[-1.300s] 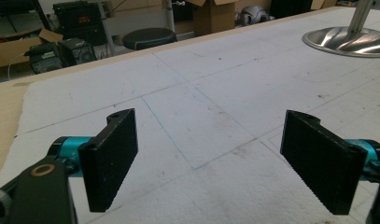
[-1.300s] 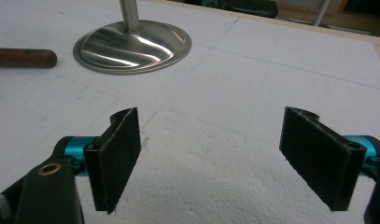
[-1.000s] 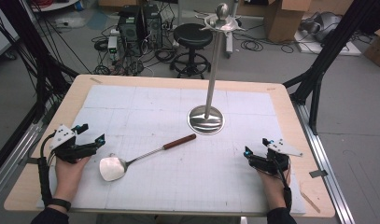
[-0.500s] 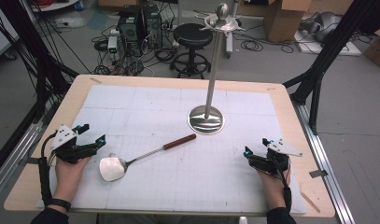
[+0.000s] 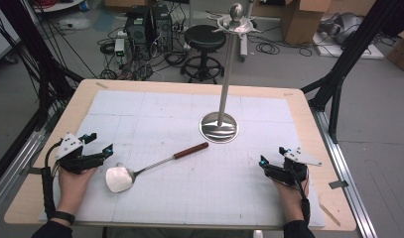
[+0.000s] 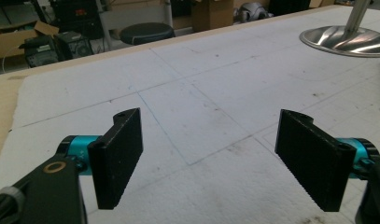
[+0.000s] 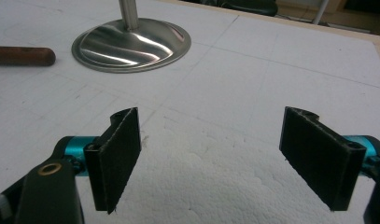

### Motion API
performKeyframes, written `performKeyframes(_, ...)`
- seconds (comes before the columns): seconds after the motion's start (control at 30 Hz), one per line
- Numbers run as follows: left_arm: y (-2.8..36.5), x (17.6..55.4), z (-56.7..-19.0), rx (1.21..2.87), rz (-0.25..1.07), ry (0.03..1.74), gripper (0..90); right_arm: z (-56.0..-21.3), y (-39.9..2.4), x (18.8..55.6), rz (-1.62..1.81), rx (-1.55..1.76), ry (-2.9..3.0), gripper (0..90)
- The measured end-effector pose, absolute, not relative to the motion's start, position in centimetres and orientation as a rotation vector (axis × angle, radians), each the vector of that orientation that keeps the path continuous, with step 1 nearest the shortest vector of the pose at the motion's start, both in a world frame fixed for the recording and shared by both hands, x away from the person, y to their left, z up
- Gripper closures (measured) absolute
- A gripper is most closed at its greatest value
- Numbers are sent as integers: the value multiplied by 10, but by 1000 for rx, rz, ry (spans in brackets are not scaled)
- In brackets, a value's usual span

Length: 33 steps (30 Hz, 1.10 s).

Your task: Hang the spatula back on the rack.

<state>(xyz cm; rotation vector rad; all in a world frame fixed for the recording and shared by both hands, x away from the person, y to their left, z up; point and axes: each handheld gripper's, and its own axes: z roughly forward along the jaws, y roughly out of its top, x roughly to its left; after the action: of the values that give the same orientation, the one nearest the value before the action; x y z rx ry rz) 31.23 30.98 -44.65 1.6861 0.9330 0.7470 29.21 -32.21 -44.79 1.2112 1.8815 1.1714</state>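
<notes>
High view: spatula (image 5: 140,171) flat on tabletop (image 5: 189,87), blade just beside left hand-held gripper (image 5: 101,148), stand (image 5: 220,126) behind. Left gripper view: jaws wide, just closing slightly, nothing between. Right gripper view: right hand-held gripper (image 7: 211,158) wide, empty. Risk: thin blade skidding away under a shallow pinch, handle knocking the stand.

Each gripper, the left gripper (image 5: 98,145) and the right gripper (image 5: 272,156), has a black body, flat ribbed black pads (image 6: 116,156) on teal mounts, a grey three-cornered top plate and a black trailing cable. Dark sleeves cover the forearms; a black band circles the left wrist.
</notes>
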Motion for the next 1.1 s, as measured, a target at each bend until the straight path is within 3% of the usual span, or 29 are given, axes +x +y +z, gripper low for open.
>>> performKeyframes(0.2, 316, 307, -431, 1564, 715, 933, 216, -448, -322, 292, 1175, 1208, 1883, 199)
performKeyframes(0.47, 318, 307, -413, 1464, 517, 920, 181, -448, -321, 292, 1173, 1208, 1890, 199)
performKeyframes(0.7, 299, 308, -396, 1531, 414, 818, 161, -448, -321, 292, 1170, 1202, 1897, 200)
performKeyframes(1.1, 262, 313, -382, 1710, 423, 693, 160, -448, -320, 294, 1156, 1207, 1910, 207)
